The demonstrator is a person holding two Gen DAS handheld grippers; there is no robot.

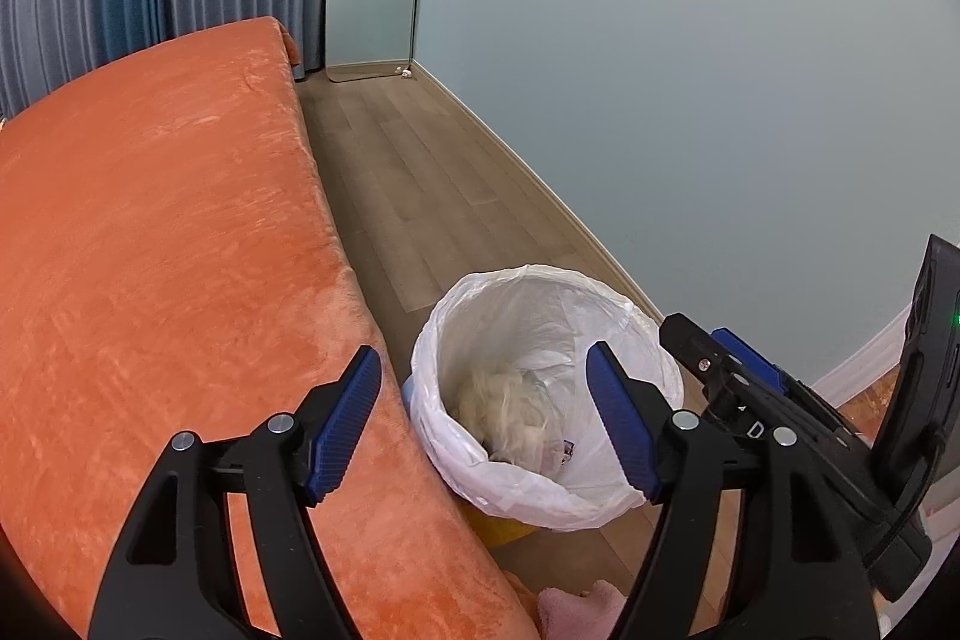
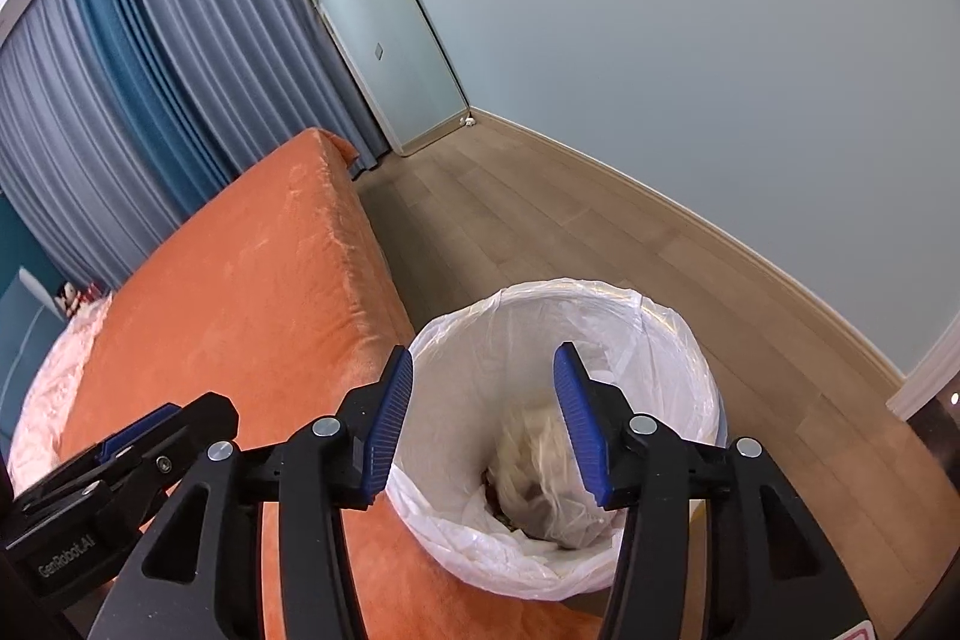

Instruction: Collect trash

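Both hand-held grippers held open above the lined bin

The left hand-held gripper point(image 1: 483, 424) and right hand-held gripper point(image 2: 483, 424) are spread wide with nothing gripped; crumpled pale trash point(image 1: 510, 409) is seen inside the white-bagged bin point(image 1: 600, 316), which is set on the wooden floor point(image 1: 420, 172) against the orange bed point(image 1: 168, 232)

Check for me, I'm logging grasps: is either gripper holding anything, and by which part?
Nothing is held. The left gripper and right gripper are both open and empty above the lined bin.
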